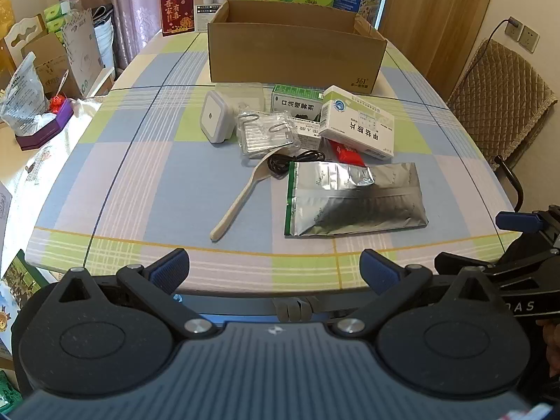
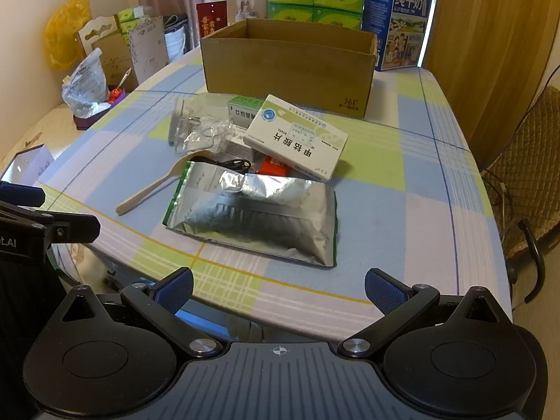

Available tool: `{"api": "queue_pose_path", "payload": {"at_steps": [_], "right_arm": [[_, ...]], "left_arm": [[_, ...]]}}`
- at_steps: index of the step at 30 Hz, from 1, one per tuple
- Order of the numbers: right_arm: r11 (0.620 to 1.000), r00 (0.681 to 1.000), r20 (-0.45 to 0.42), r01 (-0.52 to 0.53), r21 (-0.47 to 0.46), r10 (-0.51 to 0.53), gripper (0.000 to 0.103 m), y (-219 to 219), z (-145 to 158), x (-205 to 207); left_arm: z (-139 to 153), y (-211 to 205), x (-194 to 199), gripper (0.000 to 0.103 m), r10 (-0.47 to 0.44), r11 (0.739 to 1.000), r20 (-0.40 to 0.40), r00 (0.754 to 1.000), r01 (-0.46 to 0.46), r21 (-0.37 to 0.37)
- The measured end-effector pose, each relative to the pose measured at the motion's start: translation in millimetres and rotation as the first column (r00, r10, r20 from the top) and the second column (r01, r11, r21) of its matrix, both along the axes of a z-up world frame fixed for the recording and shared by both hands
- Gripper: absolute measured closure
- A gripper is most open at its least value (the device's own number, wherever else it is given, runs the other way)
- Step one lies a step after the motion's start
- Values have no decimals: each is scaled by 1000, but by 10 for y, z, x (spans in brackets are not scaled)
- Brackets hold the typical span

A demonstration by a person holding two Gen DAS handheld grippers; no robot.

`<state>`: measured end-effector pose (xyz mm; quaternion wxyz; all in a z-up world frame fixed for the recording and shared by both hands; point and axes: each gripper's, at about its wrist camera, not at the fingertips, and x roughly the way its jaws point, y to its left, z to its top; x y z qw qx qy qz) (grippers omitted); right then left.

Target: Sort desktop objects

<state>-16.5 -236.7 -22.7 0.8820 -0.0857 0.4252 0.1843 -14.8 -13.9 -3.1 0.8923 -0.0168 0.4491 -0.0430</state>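
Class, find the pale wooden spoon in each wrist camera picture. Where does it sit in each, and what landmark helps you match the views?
Left wrist view: pale wooden spoon, centre, left of the silver foil pouch.
Right wrist view: spoon, left of centre, bowl partly behind the pouch.
Shared landmark: open brown cardboard box behind the clutter.

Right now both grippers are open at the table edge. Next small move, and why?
Probably advance the right gripper to the silver foil pouch: it lies nearest, flat and unobstructed, while the cardboard box behind stands open. The left gripper is also open, holding nothing.
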Motion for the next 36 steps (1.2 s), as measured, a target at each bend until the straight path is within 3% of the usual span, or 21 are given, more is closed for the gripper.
{"api": "queue_pose_path", "payload": {"at_steps": [36], "right_arm": [[999, 999, -37, -32, 8, 32, 2, 2, -102, 88]], "left_arm": [[-82, 28, 54, 1, -18, 1000, -23, 1000, 18, -11]]}}
